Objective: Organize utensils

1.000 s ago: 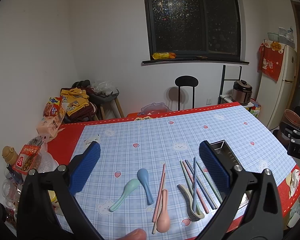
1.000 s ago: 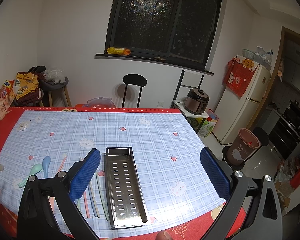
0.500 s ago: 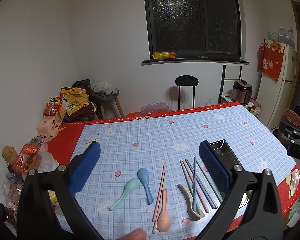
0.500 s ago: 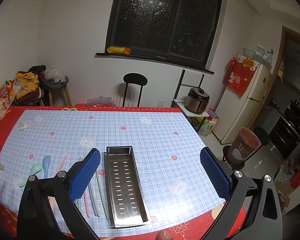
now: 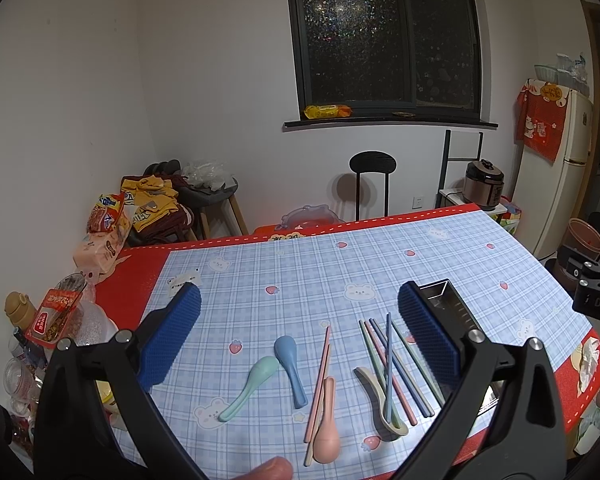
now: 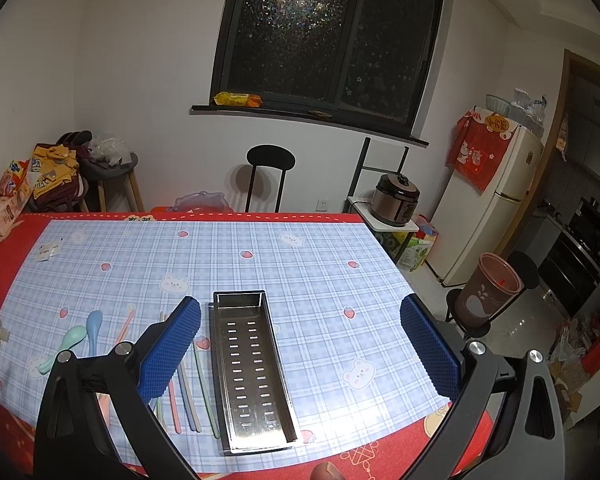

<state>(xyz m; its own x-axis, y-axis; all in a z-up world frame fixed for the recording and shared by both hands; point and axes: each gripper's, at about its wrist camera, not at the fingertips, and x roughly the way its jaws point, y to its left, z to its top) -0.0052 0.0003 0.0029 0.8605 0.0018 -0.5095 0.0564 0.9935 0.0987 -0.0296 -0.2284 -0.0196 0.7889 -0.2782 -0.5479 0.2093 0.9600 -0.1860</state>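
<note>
Blue plaid cloth covered the tabletop (image 5: 300,276). Nearest, the left gripper (image 5: 300,340) hung with jaws apart above a pink spoon (image 5: 327,438), blue spoon (image 5: 290,364) and chopsticks (image 5: 396,364). The right gripper (image 6: 300,344), jaws apart, framed the steel tray (image 6: 252,368). At twelve o'clock stood a black stool (image 6: 271,158).

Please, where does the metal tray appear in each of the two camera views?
Left wrist view: the metal tray is at lower right, mostly hidden behind the claw's right finger.
Right wrist view: the metal tray is at lower centre, fully visible, empty.
Shared landmark: the blue spoon, left of the tray.
</note>
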